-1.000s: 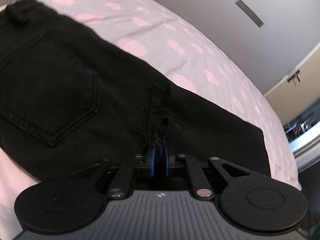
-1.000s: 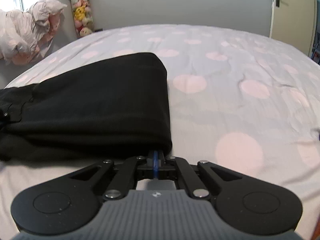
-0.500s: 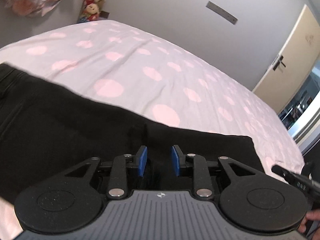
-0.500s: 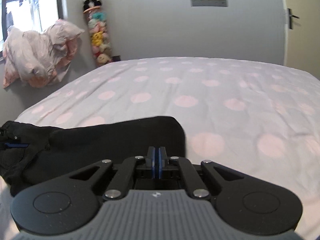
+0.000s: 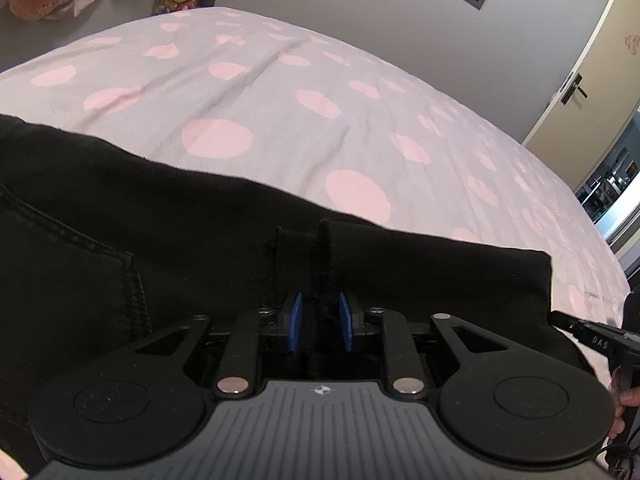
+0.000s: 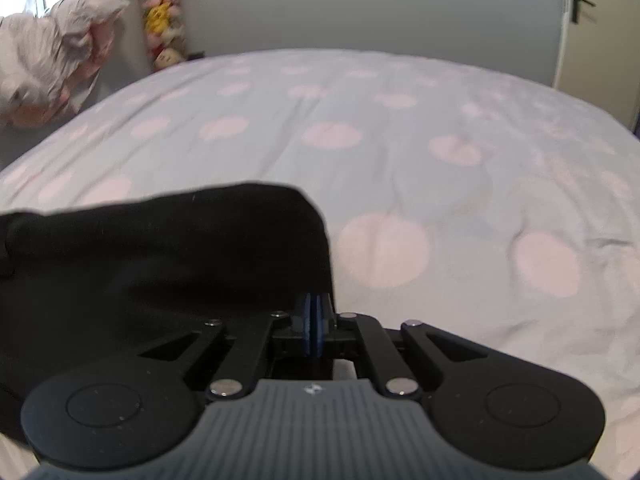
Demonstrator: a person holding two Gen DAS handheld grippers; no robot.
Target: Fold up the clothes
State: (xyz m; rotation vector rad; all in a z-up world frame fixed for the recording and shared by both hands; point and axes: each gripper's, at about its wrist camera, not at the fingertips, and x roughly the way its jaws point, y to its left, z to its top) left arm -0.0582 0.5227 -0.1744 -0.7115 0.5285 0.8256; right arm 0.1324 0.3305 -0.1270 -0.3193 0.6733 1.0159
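Note:
Black jeans [image 5: 168, 240] lie folded on the bed, a back pocket seam at the left of the left wrist view. My left gripper [image 5: 319, 322] is open right at their near edge, and a frayed bit of the cloth sits loose between its blue pads [image 5: 295, 320]. In the right wrist view the same jeans [image 6: 168, 256] fill the left half. My right gripper [image 6: 315, 330] is shut, pinching their near right corner. Part of that right gripper [image 5: 592, 336] and a hand [image 5: 624, 400] show at the right edge of the left wrist view.
The bed has a grey cover with pink dots [image 6: 440, 168] spreading far and right of the jeans. A bundle of pale bedding [image 6: 52, 64] and a column of soft toys [image 6: 160, 20] stand at the back left. A door [image 5: 588, 72] is at the right.
My left gripper was shut on the jeans' frayed hem a second ago and has let go; its pads now stand apart. The right gripper stays shut at the corner while both views shift.

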